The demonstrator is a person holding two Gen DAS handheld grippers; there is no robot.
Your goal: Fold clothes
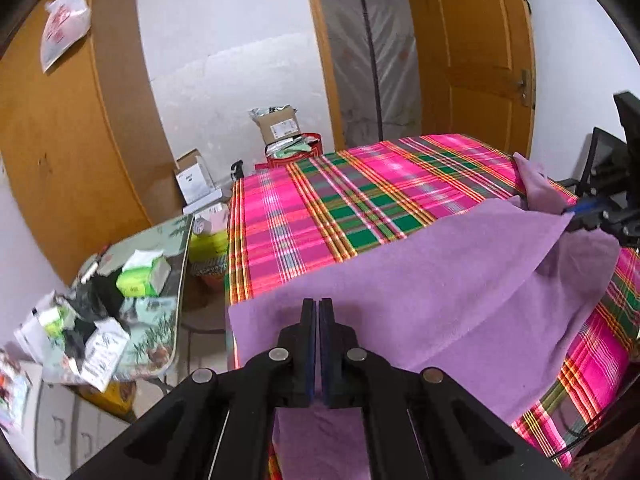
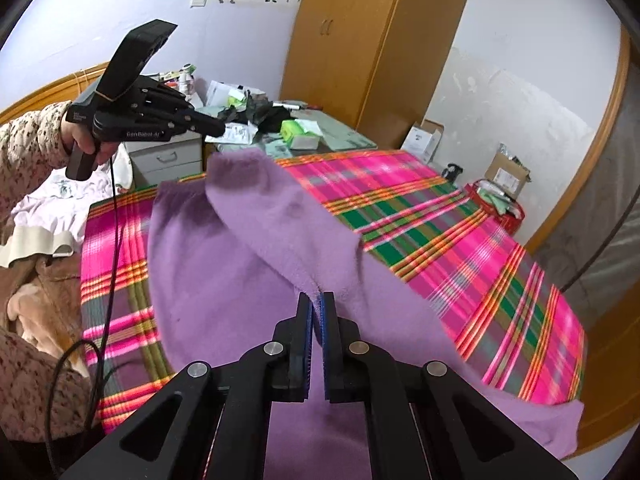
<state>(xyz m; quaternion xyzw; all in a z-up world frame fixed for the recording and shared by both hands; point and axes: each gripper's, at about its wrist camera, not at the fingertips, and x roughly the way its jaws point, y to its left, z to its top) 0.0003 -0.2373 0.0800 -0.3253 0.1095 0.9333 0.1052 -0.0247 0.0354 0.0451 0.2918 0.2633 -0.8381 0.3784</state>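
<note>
A purple fleece garment (image 1: 440,280) lies spread over a bed covered with a pink and green plaid sheet (image 1: 320,208). My left gripper (image 1: 318,304) is shut on the garment's near edge, and purple cloth shows under the pads. In the right wrist view the left gripper (image 2: 218,130) is held up at the far left, with a corner of the garment (image 2: 240,260) lifted up to its tip. My right gripper (image 2: 318,300) is shut on another raised edge of the cloth. In the left wrist view the right gripper (image 1: 570,220) pinches that edge at the far right.
A cluttered side table (image 1: 160,300) stands left of the bed beside a wooden wardrobe (image 1: 60,140). Cardboard boxes (image 1: 276,124) and a red tin sit by the wall near a door (image 1: 472,40). A person's floral sleeve (image 2: 24,152) and piled clothes (image 2: 40,208) are at the left.
</note>
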